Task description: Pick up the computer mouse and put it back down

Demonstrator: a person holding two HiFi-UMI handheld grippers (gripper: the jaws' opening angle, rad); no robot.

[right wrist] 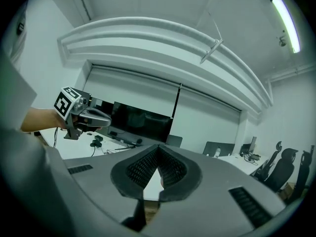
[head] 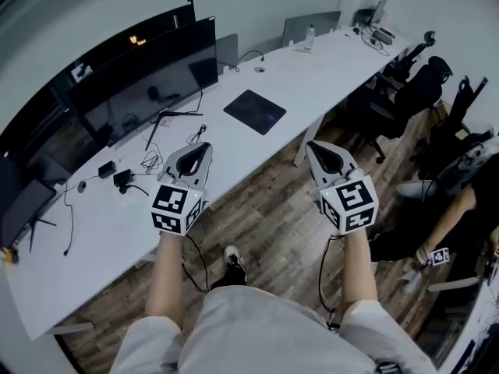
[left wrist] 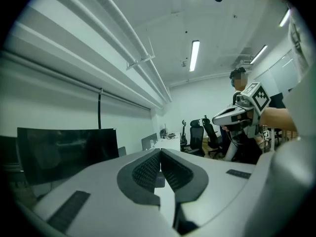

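Observation:
I cannot pick out a computer mouse with certainty in any view. A black mouse pad (head: 255, 111) lies bare on the long white table (head: 312, 76). My left gripper (head: 204, 148) hovers level over the table's front edge, jaws shut with nothing between them; its meshed pads (left wrist: 148, 169) meet at the tips. My right gripper (head: 312, 146) is held above the wooden floor just off the table's edge, also shut and empty. Each gripper shows in the other's view: the right gripper (left wrist: 237, 113) and the left gripper (right wrist: 91, 116).
Dark monitors (head: 148, 76) line the table's back left, with cables and a small black adapter (head: 121, 179) in front of them. A laptop (head: 310, 28) stands at the far end. Office chairs (head: 413, 92) and a seated person (head: 460, 209) are on the right.

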